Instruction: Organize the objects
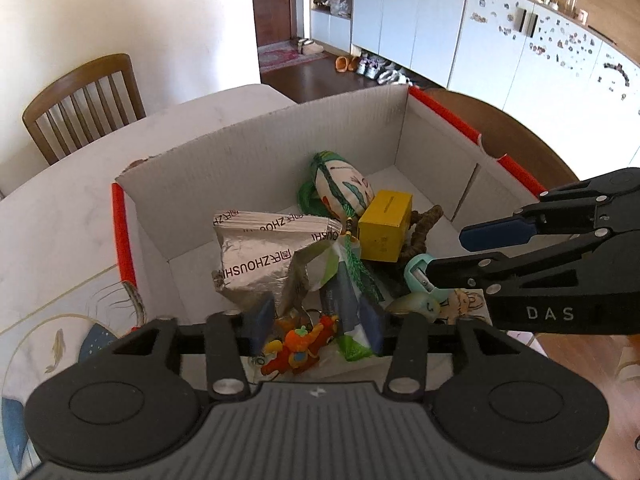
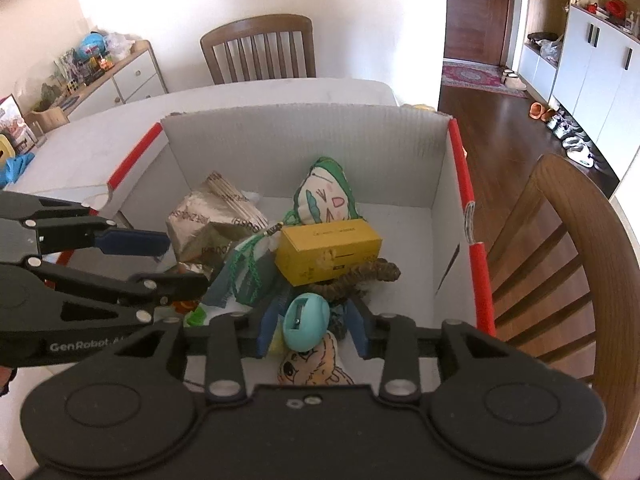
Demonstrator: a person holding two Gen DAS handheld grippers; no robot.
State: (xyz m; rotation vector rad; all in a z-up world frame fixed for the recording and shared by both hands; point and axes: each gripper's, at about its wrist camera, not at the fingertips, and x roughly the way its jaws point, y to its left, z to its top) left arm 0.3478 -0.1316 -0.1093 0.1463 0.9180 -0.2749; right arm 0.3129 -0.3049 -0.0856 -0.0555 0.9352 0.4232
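Observation:
An open cardboard box (image 1: 256,148) with red edges (image 2: 468,216) holds a jumble: a silver foil bag (image 1: 256,256), a yellow carton (image 1: 384,224), a green-and-white plush sachet (image 1: 340,184), a teal pencil sharpener (image 2: 306,322), a brown twisted piece (image 2: 368,274) and an orange toy (image 1: 300,346). My left gripper (image 1: 318,332) hangs open over the orange toy and a green-and-white packet (image 1: 348,304). My right gripper (image 2: 312,332) is open with its blue pads on either side of the teal sharpener. Each gripper shows in the other's view, left (image 2: 184,260) and right (image 1: 448,252).
The box stands on a white table (image 1: 80,192) with a fish-pattern mat (image 1: 48,344) at the left. Wooden chairs stand behind (image 2: 260,48) and to the right (image 2: 560,248). White cabinets (image 1: 440,32) line the far wall.

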